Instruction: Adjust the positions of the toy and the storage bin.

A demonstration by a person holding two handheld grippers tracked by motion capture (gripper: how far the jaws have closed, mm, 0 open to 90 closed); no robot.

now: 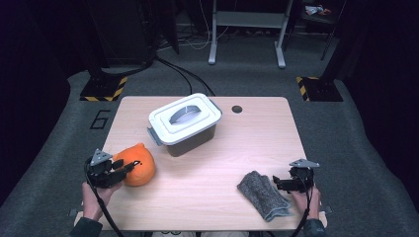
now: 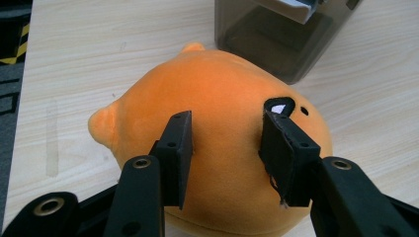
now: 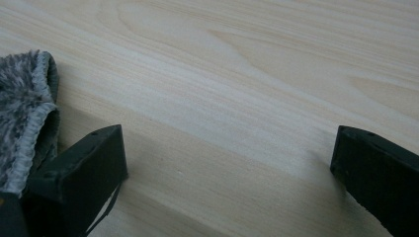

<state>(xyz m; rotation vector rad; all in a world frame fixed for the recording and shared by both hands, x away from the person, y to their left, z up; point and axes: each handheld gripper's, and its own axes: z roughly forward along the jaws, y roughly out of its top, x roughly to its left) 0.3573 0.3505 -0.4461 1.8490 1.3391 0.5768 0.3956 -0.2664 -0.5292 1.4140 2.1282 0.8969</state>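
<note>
Orange plush toy point(image 2: 217, 123) lies on the wooden surface point(image 1: 247, 148) directly ahead of the left hand-held gripper point(image 2: 225, 148), whose partly open jaws straddle its top, pads resting against the fabric without clear squeezing. Beyond it stands a lidded grey storage box point(image 1: 185, 123). The right hand-held gripper point(image 3: 227, 168) rests wide open and empty, with a grey fuzzy cloth point(image 1: 262, 195) just beside one jaw.

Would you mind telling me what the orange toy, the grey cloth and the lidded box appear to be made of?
The orange toy looks like soft plush: matt, short-napped fabric over a rounded, stuffed shape. The grey cloth seems a fuzzy knit or fleece, mottled, with a stitched edge. The lidded box is probably plastic: a smooth whitish lid with clips over dark, slightly see-through walls.
</note>
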